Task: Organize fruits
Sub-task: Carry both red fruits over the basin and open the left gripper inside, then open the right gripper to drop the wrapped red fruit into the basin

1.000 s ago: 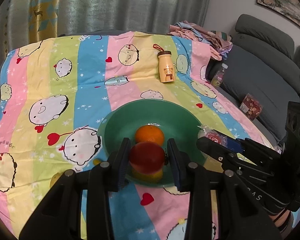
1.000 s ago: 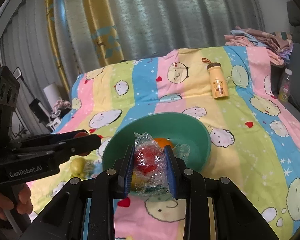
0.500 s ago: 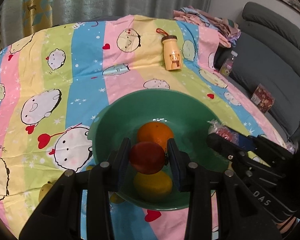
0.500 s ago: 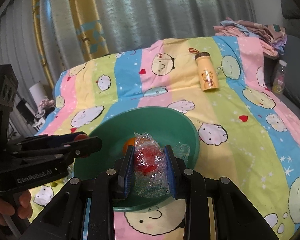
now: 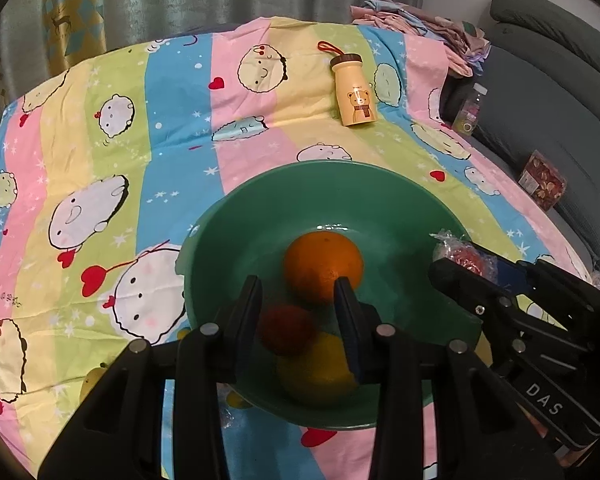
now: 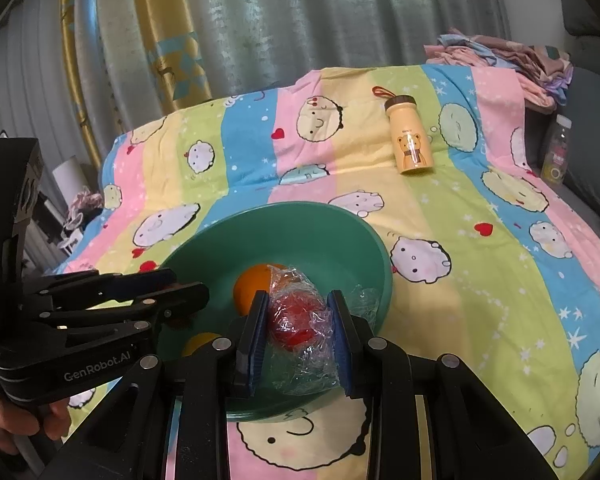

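A: Room? 
B: Green bowl [image 5: 236, 240] near bedspread's [image 5: 172, 128] front edge. L gripper [image 5: 298, 322] hangs over it, jaws apart, small red fruit [image 5: 286, 330] loose below.
A: R gripper [image 6: 300, 330]?
B: Clamped on plastic-wrapped red fruit [image 6: 298, 322].

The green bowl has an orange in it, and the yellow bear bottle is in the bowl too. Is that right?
Not quite. The green bowl does hold an orange, but the yellow bear bottle is not in it: it sits on the striped blanket beyond the bowl. The right wrist view shows this.
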### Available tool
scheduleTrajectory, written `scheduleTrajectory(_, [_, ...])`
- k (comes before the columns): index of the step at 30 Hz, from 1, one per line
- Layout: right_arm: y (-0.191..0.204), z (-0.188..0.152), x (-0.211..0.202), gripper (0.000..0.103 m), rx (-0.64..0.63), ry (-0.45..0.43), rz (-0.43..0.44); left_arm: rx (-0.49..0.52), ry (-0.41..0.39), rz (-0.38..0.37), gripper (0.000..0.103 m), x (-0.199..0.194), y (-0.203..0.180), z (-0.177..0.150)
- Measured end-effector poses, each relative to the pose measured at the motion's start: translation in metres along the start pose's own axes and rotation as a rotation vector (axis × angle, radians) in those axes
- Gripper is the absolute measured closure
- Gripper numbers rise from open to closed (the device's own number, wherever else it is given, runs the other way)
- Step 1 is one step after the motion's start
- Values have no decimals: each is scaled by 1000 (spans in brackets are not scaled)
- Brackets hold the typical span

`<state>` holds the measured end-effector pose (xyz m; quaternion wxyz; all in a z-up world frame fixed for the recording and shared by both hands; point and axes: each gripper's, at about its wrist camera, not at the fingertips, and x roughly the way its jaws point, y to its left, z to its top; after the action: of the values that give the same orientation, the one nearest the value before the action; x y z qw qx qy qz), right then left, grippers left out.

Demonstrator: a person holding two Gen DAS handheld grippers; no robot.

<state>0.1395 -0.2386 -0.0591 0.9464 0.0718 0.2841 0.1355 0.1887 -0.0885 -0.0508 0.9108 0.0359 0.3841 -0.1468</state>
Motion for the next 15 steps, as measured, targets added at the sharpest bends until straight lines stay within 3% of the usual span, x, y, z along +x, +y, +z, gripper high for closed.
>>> scheduleTrajectory(8, [0,1,-3,71,0,-9,-11,4,-13,2,54,-4,-1,-1])
scheduleTrajectory(15, [0,3,-6,53,5,-17,-31,17,-35,23,39,-10,-2,0])
